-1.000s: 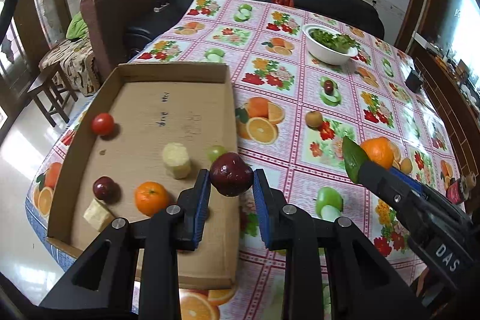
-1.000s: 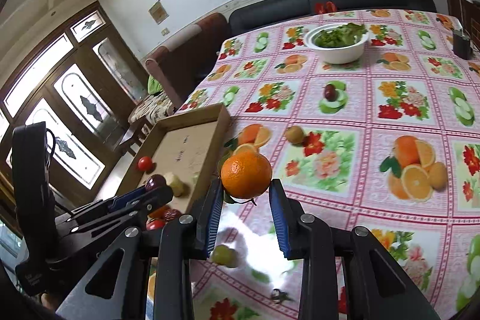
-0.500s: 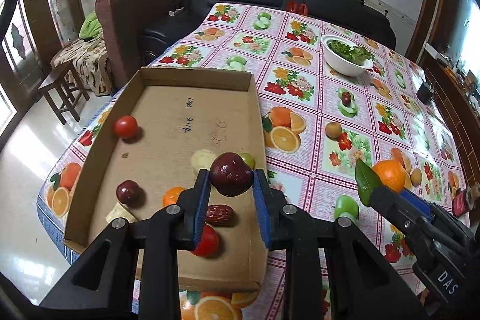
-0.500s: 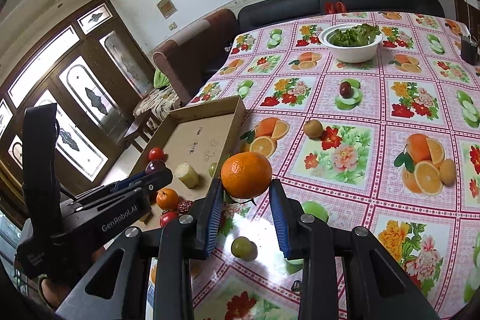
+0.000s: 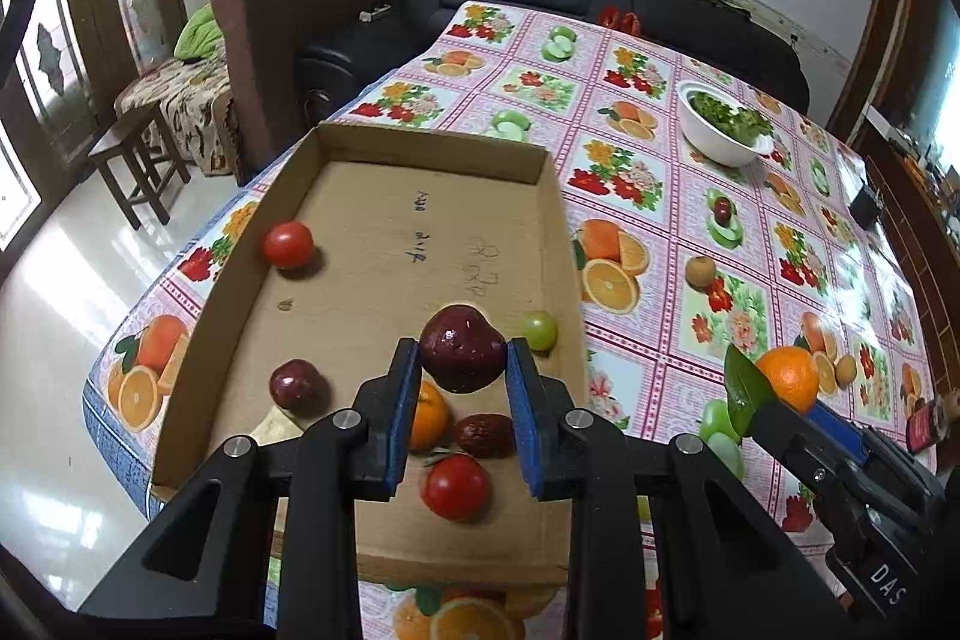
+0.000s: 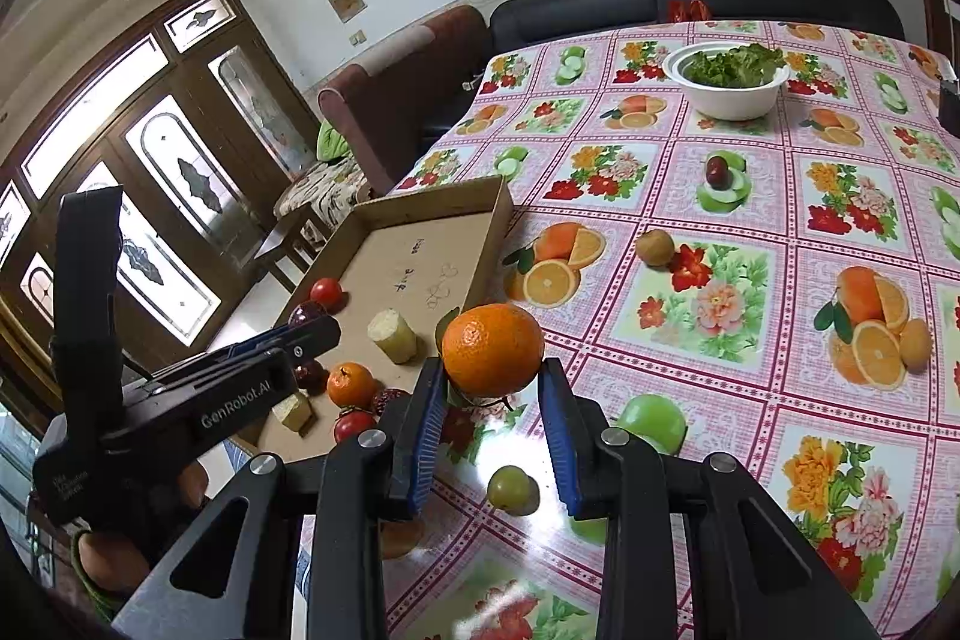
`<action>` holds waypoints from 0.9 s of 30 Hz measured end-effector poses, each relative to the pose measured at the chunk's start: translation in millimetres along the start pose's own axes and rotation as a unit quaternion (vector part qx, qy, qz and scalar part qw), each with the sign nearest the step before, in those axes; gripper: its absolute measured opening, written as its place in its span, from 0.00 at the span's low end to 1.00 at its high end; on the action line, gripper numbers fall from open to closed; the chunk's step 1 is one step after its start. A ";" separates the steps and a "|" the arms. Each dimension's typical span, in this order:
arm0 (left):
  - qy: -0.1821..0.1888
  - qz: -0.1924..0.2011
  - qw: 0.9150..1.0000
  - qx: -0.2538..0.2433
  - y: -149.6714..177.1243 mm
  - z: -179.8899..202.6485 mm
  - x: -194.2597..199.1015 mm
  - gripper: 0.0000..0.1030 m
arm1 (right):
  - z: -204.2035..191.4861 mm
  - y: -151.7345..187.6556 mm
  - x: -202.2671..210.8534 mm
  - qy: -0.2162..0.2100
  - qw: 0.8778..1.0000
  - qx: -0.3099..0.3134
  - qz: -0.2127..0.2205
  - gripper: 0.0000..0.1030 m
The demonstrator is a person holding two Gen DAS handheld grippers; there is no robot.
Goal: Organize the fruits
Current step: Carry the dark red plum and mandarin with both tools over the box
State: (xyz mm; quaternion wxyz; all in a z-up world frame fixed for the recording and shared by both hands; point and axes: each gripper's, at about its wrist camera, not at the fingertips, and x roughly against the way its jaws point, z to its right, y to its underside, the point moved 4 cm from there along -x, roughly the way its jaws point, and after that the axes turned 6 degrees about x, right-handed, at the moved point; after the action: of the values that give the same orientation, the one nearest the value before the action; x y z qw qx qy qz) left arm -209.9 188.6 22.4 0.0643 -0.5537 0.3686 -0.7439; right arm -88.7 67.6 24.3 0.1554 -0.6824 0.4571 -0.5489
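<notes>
Left gripper (image 5: 462,358): blue ribbed pads clamped on a glossy dark-red plum (image 5: 461,347), held above the shallow cardboard tray (image 5: 384,148). Right gripper (image 6: 492,388): pads clamped on a dimpled round orange (image 6: 492,349) with a green leaf, over the shiny fruit-print tablecloth (image 6: 750,232) beside the tray's edge

On the side of my left gripper (image 6: 315,334), white lettering reads "GenRobot.AI"; smaller print lower on its handle is too blurred to read. My right gripper (image 5: 774,394) carries the white letters "DAS" near the frame's edge. Handwritten dark marks on the floor of the cardboard tray (image 5: 384,244) cannot be made out.
</notes>
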 end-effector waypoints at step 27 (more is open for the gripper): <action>-0.017 -0.027 0.997 0.077 -38.0 -73.8 -40.4 0.26 | -33.7 -31.7 -68.6 -0.035 0.998 0.027 -0.032 0.31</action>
State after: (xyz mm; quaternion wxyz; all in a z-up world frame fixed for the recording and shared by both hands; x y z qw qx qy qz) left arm -247.0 271.5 6.1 0.0929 -0.5695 0.2942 -0.7618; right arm -102.9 148.7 17.0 0.1721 -0.7110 0.4140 -0.5417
